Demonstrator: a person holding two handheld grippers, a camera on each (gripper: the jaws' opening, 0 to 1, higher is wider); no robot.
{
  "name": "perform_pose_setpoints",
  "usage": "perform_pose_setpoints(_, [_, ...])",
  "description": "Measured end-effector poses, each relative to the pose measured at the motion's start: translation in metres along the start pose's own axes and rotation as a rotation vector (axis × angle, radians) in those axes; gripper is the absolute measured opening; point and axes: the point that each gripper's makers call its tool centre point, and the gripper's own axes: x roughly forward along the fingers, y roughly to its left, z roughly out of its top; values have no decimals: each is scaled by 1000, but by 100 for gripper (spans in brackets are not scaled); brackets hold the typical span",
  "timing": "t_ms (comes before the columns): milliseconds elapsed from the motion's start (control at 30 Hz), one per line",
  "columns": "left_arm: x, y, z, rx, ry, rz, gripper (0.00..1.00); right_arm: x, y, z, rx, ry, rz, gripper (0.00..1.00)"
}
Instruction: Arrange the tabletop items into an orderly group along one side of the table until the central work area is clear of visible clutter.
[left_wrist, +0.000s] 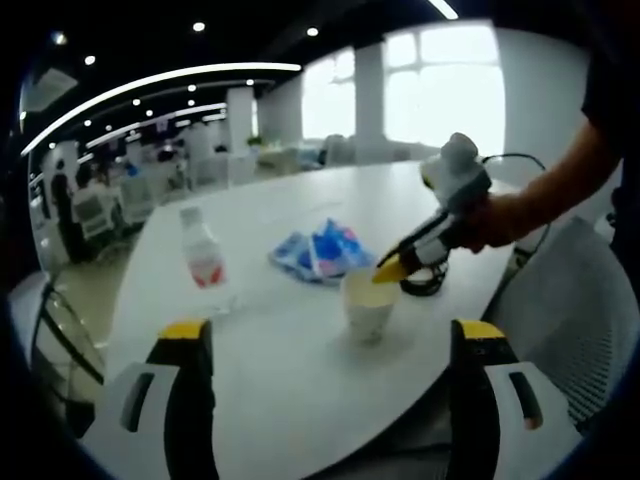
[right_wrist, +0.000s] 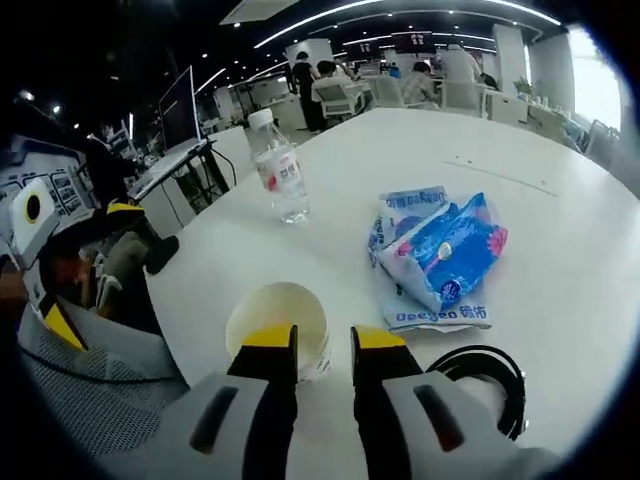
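Observation:
A white paper cup (left_wrist: 368, 305) stands near the table's near edge. My right gripper (left_wrist: 392, 268), held by a person's hand, comes in from the right with its yellow tips at the cup's rim. Seen from the right gripper view, my right gripper (right_wrist: 322, 345) straddles the rim of the cup (right_wrist: 272, 318), jaws a narrow gap apart, one over the cup's mouth and one outside. My left gripper (left_wrist: 330, 335) hangs open in front of the cup, jaws wide apart and nothing between them. A clear water bottle (left_wrist: 203, 258) (right_wrist: 278, 165) stands upright. Blue snack packets (left_wrist: 320, 250) (right_wrist: 440, 250) lie in a pile.
A coiled black cable (right_wrist: 485, 385) (left_wrist: 425, 285) lies beside the cup. The white table (left_wrist: 300, 400) (right_wrist: 560, 150) runs far back. Mesh chairs (left_wrist: 575, 320) (right_wrist: 90, 400) stand at its near edge. Desks, a monitor (right_wrist: 178, 105) and people fill the office behind.

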Motion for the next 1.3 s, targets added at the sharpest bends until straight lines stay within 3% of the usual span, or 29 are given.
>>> perform_pose_setpoints(600, [0,0,1,-3,-1,-3,95,8,-3,-2,59,32,-24,2])
perform_pose_setpoints(1300, [-2,0,3,4,-8,1,96,4,-1,12,17,6,-19,1])
